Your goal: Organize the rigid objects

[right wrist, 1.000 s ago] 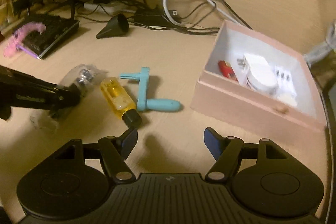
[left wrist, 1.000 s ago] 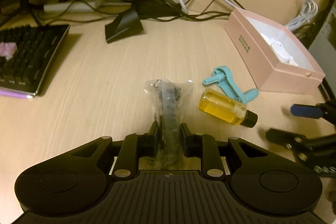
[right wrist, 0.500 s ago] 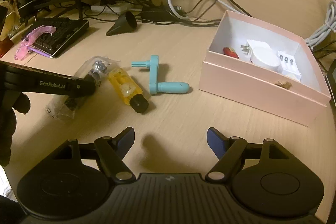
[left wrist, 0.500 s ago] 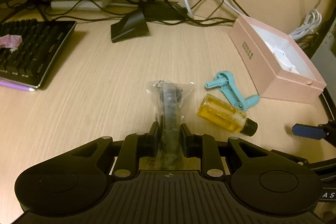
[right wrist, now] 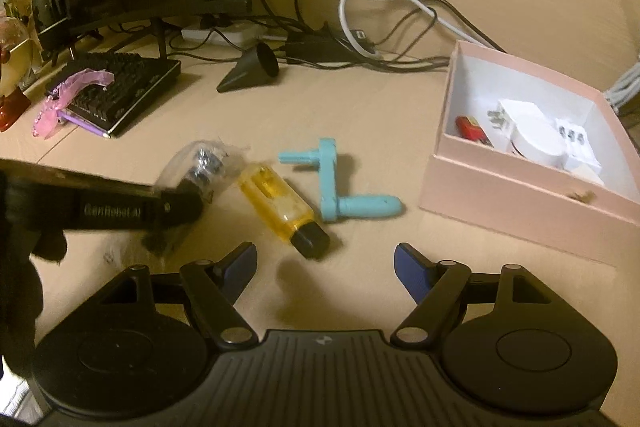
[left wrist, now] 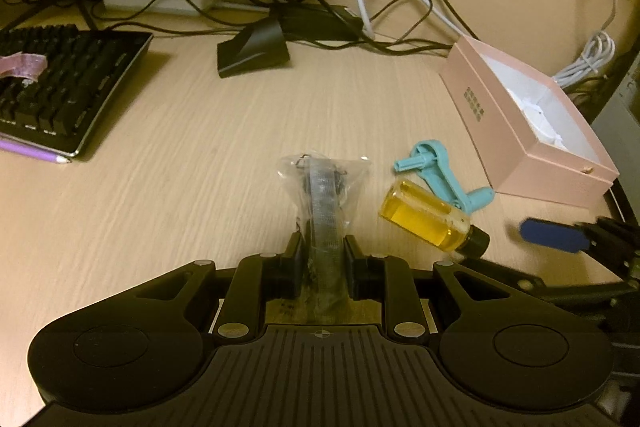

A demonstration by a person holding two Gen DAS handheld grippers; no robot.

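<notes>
- The left gripper (left wrist: 322, 255) is clenched on a clear plastic bag (left wrist: 324, 187) of small metal parts; the bag sticks out ahead of its fingers over the wooden desk (left wrist: 180, 187).
- The right gripper (right wrist: 324, 263) stands released, nothing between its blue pads (right wrist: 410, 271).
- Just ahead of it lies a yellow bottle (right wrist: 280, 205), a teal crank handle (right wrist: 332, 187) beside that.
- The pink box (right wrist: 520, 187) sits open to the right.

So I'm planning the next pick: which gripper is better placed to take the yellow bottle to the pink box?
Probably the right gripper. It is open and empty, with the yellow bottle just ahead of it and the pink box on its side. The left gripper is shut on the clear plastic bag.
</notes>
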